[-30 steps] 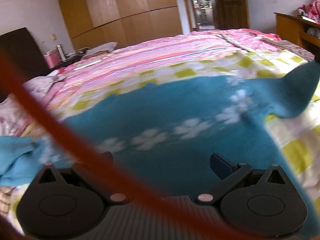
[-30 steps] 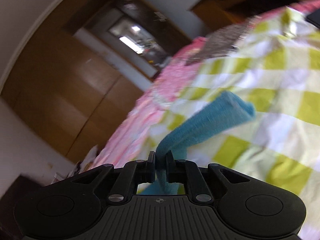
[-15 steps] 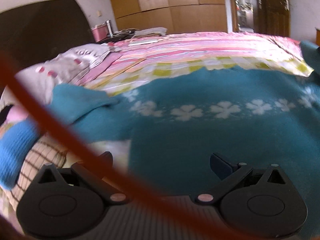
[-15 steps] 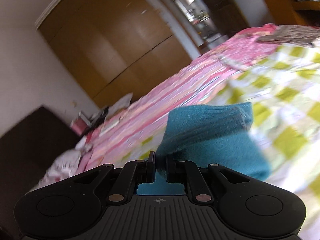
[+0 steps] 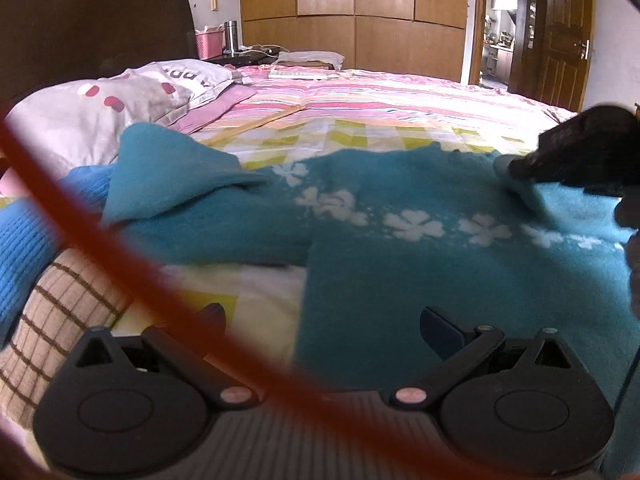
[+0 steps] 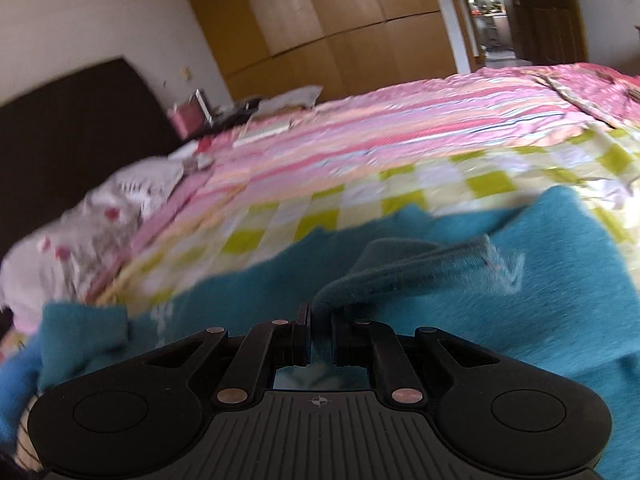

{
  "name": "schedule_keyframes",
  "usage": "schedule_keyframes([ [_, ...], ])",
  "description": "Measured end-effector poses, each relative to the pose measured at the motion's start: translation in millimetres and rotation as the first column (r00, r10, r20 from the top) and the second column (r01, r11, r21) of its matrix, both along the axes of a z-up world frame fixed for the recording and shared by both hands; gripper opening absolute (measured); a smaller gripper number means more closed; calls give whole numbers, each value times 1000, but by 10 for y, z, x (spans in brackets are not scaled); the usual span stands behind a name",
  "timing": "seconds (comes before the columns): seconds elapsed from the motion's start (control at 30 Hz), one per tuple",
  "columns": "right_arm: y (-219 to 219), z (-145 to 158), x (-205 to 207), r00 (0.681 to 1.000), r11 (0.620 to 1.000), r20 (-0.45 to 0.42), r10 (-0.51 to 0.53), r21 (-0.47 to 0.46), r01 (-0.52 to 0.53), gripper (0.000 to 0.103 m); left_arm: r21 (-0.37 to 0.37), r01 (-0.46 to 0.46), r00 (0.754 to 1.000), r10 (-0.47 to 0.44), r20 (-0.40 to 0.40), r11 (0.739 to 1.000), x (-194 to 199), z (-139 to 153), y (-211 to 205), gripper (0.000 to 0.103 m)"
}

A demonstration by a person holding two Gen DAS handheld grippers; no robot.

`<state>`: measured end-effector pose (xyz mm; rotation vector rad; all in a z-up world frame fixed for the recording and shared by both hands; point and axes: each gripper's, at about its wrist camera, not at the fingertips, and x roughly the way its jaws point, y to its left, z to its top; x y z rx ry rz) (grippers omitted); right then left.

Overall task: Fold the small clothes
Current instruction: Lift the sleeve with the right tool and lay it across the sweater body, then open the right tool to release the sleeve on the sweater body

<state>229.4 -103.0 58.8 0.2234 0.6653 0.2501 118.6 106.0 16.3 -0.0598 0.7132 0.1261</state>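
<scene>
A small teal sweater [image 5: 420,276] with a band of white flowers lies spread on the bed. My left gripper [image 5: 320,326] is open and empty, low over the sweater's near hem. My right gripper [image 6: 320,330] is shut on the sweater's sleeve cuff [image 6: 404,270] and holds it over the sweater's body [image 6: 520,320]. It shows in the left wrist view [image 5: 576,160] at the far right, with the sleeve under it. The other sleeve [image 5: 160,176] lies bunched at the left.
The bed has a yellow-green checked sheet [image 5: 352,140] and a pink striped quilt [image 5: 380,100]. A pillow [image 5: 104,112] and dark headboard [image 5: 92,20] are at the left. A brown checked garment [image 5: 60,320] and a blue knit [image 5: 24,248] lie near left. A red cable [image 5: 120,264] crosses the view.
My right gripper has carried the sleeve cuff leftward, in over the sweater's body, and lowered it. My left gripper has shifted left along the hem and stayed open.
</scene>
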Motion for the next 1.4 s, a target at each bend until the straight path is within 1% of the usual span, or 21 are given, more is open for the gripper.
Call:
schedule_keyframes([
  [0.13, 184, -107, 27, 1000, 998, -6, 13, -67, -14, 10, -35, -8, 1000, 8, 5, 999, 7, 28, 94, 103],
  [0.33, 390, -231, -9, 999, 978, 14, 50, -205, -46, 10, -42, 3, 1000, -2, 9, 999, 3, 32, 108, 103],
  [0.5, 442, -323, -42, 998, 967, 13, 65, -247, -60, 11, -23, 11, 1000, -11, 11, 1000, 19, 15, 81, 103],
  [0.6, 485, -347, -45, 996, 957, 15, 85, -279, -78, 12, -30, 12, 1000, -12, 6, 999, 40, 2, 91, 103],
  [0.77, 483, -357, -32, 996, 958, 12, 93, -272, -86, 14, -25, 8, 1000, -8, -5, 1000, 86, -46, 109, 103],
  [0.87, 479, -357, -32, 996, 959, 11, 90, -273, -83, 15, -40, 3, 1000, -4, -23, 999, 120, -87, 130, 103],
  [0.97, 455, -333, -21, 997, 965, 6, 77, -252, -73, 16, -58, 3, 1000, -4, -31, 998, 133, -98, 148, 103],
  [1.07, 448, -301, 8, 998, 968, -4, 64, -243, -63, 23, -54, 10, 1000, -11, -19, 999, 118, -77, 138, 103],
  [1.17, 466, -260, 8, 998, 965, 12, 57, -255, -52, 29, -53, 17, 1000, -18, -13, 998, 106, -59, 135, 103],
  [1.23, 464, -238, 16, 999, 968, 21, 47, -249, -40, 42, -57, 19, 1000, -19, -12, 998, 103, -53, 143, 103],
  [1.3, 456, -225, 37, 999, 973, 23, 36, -231, -30, 46, -61, 20, 1000, -21, -10, 998, 100, -46, 153, 103],
  [1.4, 439, -207, 77, 999, 977, 35, 3, -215, 5, 46, -64, 21, 1000, -21, -7, 998, 95, -35, 162, 103],
])
